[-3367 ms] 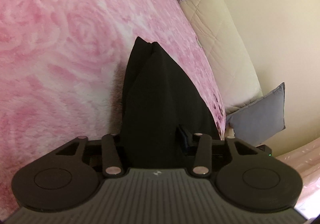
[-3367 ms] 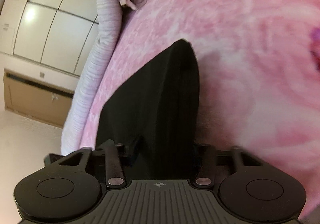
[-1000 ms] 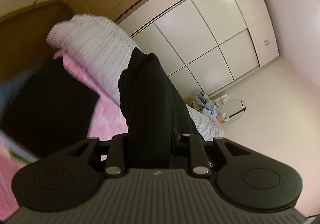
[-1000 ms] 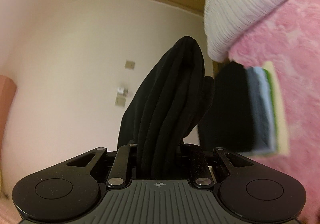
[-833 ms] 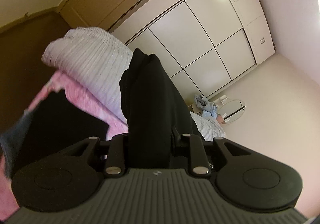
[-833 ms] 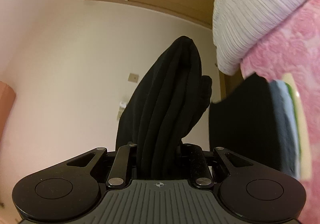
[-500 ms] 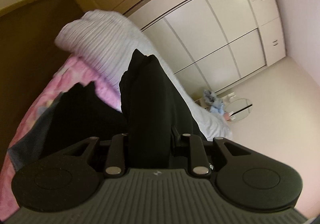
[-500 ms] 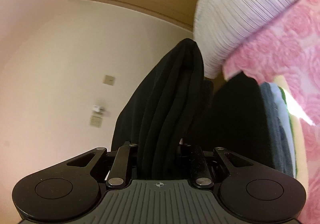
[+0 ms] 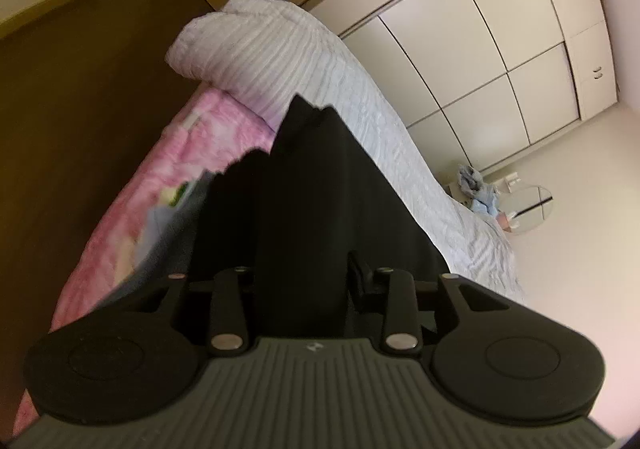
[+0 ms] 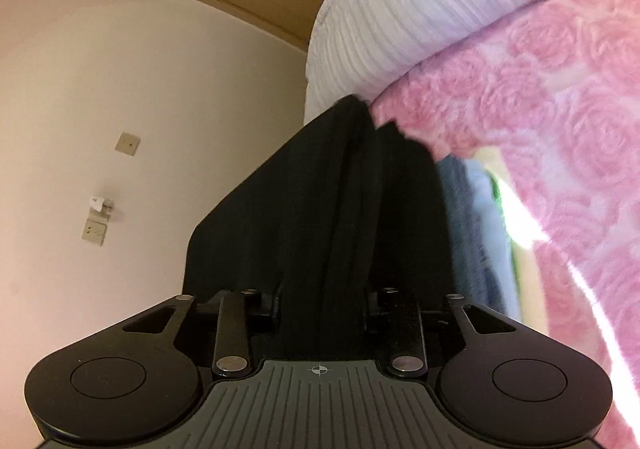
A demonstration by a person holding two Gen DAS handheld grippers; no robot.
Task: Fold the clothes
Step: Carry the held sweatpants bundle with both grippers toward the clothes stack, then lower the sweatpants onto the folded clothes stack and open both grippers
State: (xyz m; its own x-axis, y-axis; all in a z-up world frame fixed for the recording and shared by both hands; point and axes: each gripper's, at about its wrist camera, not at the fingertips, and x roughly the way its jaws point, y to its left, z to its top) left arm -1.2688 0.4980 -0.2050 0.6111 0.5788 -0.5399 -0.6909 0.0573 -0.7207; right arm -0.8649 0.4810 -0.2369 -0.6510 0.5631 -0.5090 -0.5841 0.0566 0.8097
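My left gripper (image 9: 308, 249) is shut on a folded black garment (image 9: 320, 185) that fills the jaws and hides the fingertips. My right gripper (image 10: 324, 269) is shut on the same black garment (image 10: 312, 201), which bunches in ridges between its fingers. Just beyond the garment lies a stack of folded clothes (image 9: 168, 217), black on top with blue, white and green layers, on the pink rose blanket (image 9: 172, 161). The stack also shows in the right wrist view (image 10: 472, 217), to the right of the garment.
A rolled white ribbed quilt (image 9: 280, 49) lies across the bed's far end, also in the right wrist view (image 10: 440, 9). A dark wooden board (image 9: 80, 89) borders the bed on the left. White wardrobes (image 9: 500, 49) and a floor mirror (image 9: 528, 209) stand beyond.
Both grippers, still holding the black garment, have lowered and tilted towards the bed. The stack of folded clothes has drawn closer and now sits right behind the garment.
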